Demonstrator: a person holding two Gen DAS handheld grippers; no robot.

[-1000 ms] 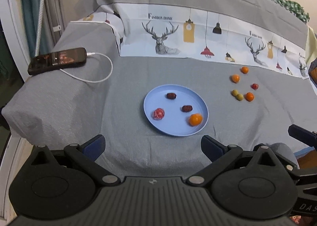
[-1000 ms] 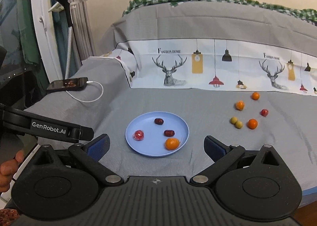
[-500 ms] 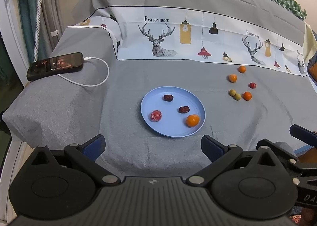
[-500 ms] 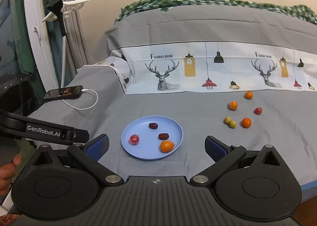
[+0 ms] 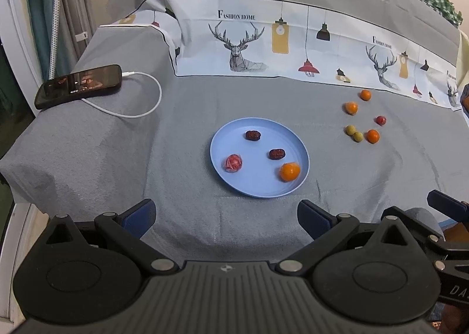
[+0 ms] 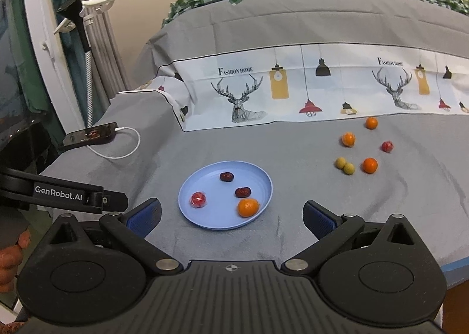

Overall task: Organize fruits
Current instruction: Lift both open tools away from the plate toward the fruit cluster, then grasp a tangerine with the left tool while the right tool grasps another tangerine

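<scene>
Grey cloth (image 5: 88,158) carries a plate (image 5: 225,134) of four fruits at centre, six loose fruits (image 6: 369,165) at right; both hand-held grippers (image 5: 225,216) (image 6: 231,215) gape empty, likely between pickups, next reaching right.

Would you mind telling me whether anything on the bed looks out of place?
Six small fruits lie loose on the grey cover right of the blue plate, which already holds four. A charging phone sits at the far left.

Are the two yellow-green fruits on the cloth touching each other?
Touching. In the right wrist view the two yellow-green fruits sit pressed side by side with no grey cloth visible between them; the left wrist view shows the same.
</scene>
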